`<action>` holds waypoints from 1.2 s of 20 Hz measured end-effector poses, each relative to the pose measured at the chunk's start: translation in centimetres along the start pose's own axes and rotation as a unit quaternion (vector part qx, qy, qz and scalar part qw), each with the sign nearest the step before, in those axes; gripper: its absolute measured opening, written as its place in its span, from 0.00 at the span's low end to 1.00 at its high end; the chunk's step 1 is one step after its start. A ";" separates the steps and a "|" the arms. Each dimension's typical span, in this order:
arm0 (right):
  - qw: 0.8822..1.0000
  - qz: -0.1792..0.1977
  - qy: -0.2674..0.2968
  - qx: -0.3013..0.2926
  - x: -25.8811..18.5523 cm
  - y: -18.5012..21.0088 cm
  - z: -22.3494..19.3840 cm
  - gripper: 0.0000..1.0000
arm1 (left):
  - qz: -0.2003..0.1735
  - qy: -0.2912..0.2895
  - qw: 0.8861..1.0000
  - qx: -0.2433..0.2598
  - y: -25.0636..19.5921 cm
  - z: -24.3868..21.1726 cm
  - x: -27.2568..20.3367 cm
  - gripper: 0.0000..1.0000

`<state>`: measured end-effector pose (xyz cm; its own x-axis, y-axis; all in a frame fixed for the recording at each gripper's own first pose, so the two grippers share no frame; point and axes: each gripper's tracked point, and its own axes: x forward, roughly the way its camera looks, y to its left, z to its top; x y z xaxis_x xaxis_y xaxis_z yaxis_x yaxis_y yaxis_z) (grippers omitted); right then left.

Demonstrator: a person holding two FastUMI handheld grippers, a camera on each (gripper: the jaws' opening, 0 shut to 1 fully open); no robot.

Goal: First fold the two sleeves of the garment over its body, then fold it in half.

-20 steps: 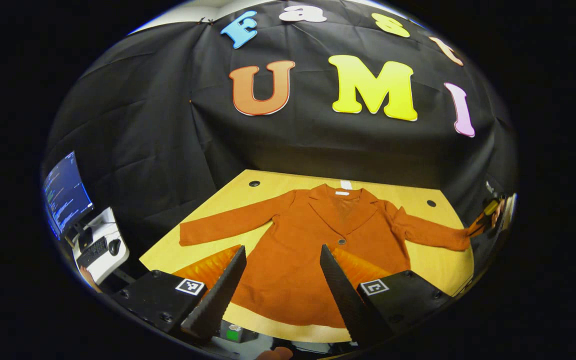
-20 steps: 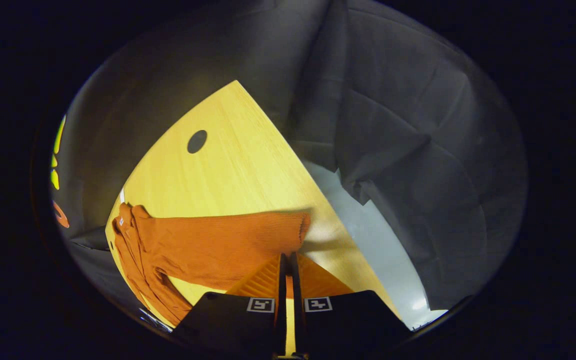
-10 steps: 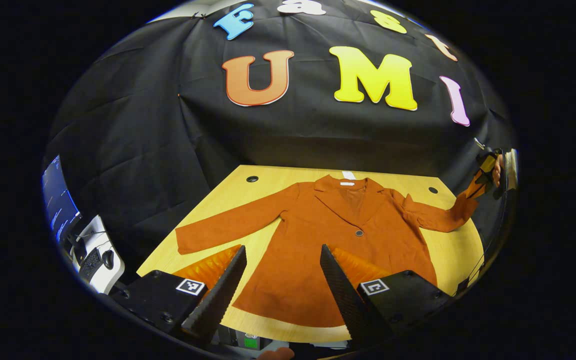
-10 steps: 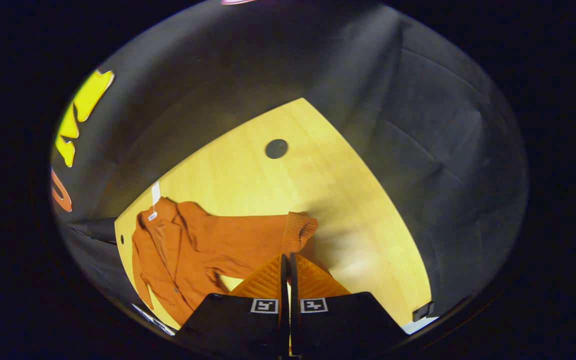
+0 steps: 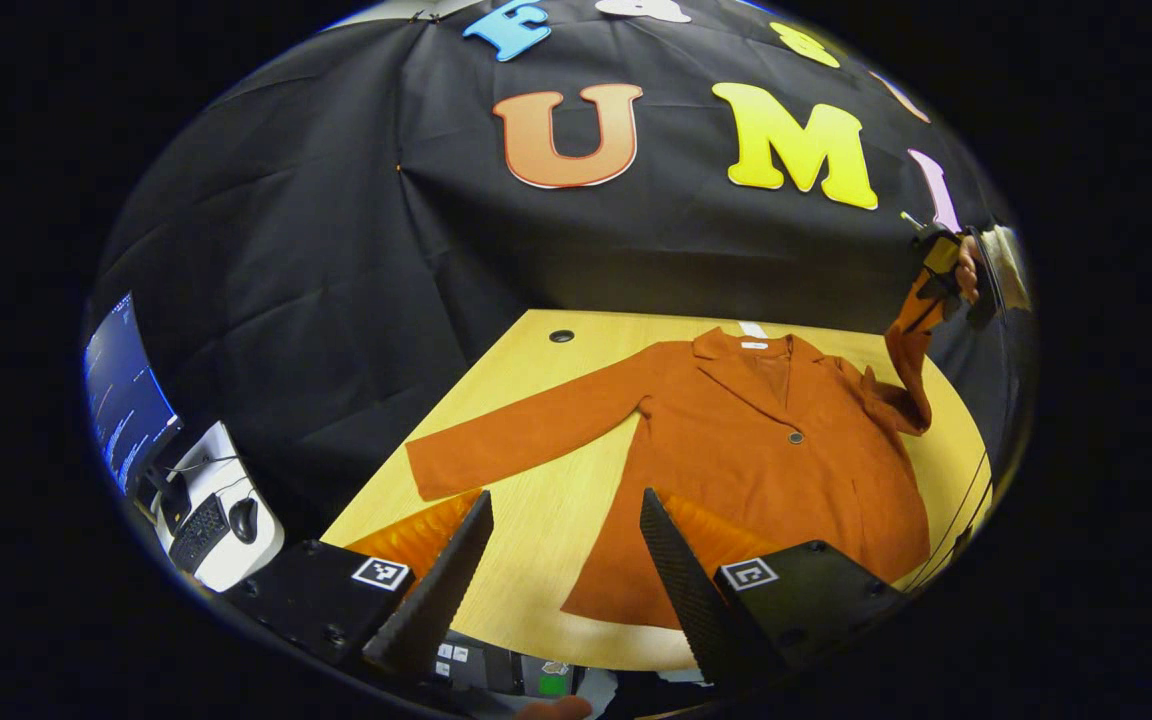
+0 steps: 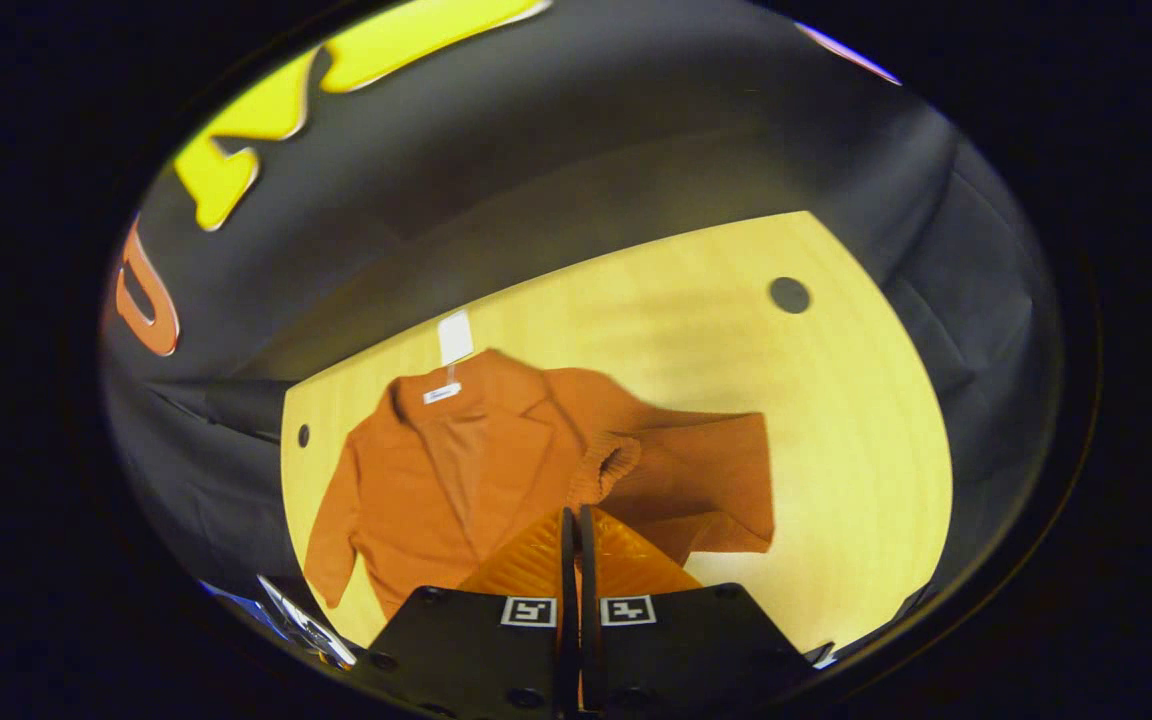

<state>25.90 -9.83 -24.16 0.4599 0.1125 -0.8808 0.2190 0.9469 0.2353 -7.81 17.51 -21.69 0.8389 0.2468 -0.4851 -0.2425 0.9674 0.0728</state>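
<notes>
Right gripper view: right gripper (image 6: 574, 520) fingers clamp sleeve (image 6: 604, 465) | left gripper (image 5: 561, 560) fingers apart

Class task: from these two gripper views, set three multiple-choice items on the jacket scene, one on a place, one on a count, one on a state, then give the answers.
1. Where is the left sleeve?
A. flat on the table
B. over the jacket's body
C. hanging off the edge

2. How many buttons show on the orange jacket?
A. one
B. three
C. five

3. How stands the left gripper?
A. shut on the hem
B. open
C. shut on the collar

Answers: 1 A, it lies spread on the wood; 2 A, a single button shows; 3 B, its fingers stand apart, holding nothing.
</notes>
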 end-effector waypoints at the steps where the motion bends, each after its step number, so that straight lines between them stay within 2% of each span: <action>1: 1.000 0.006 0.003 -0.009 0.5 2.0 -0.5 0.01 | 0.003 0.002 1.000 -0.001 1.0 -0.1 0.2 0.97; 4: 0.999 0.022 0.019 -0.027 2.0 7.3 -2.1 0.01 | 0.009 0.009 1.000 -0.011 3.1 -0.4 0.9 0.97; 13: 0.994 0.060 0.058 -0.068 6.8 19.0 -7.4 0.01 | -0.005 0.037 0.999 -0.020 6.2 -2.8 2.4 0.97; 14: 0.993 0.061 0.064 -0.078 7.4 20.2 -8.3 0.01 | -0.003 0.042 0.999 -0.022 6.6 -3.2 2.2 1.00; 15: 0.992 0.059 0.070 -0.090 8.2 21.2 -9.2 0.01 | -0.003 0.046 0.999 -0.026 6.9 -3.6 2.2 0.97; 17: 0.989 0.074 0.077 -0.107 9.6 24.1 -10.4 0.00 | 0.003 0.062 0.997 -0.037 7.7 -4.9 1.9 0.97; 19: 0.987 0.077 0.078 -0.116 11.4 25.8 -11.3 0.01 | 0.010 0.077 0.996 -0.036 8.7 -5.9 1.6 0.97; 22: 0.985 0.102 0.096 -0.102 13.0 28.5 -12.6 0.01 | 0.026 0.086 0.995 -0.032 9.5 -6.4 1.2 0.97; 24: 0.984 0.105 0.102 -0.103 14.1 29.0 -13.3 0.01 | 0.027 0.087 0.995 -0.031 9.7 -6.4 1.1 0.97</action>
<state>27.31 23.16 -35.22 0.2887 0.3511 -0.8907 -0.0515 0.9347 0.3518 -12.36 26.80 -27.14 0.7283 0.2786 -0.6260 -0.3188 0.9465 0.0503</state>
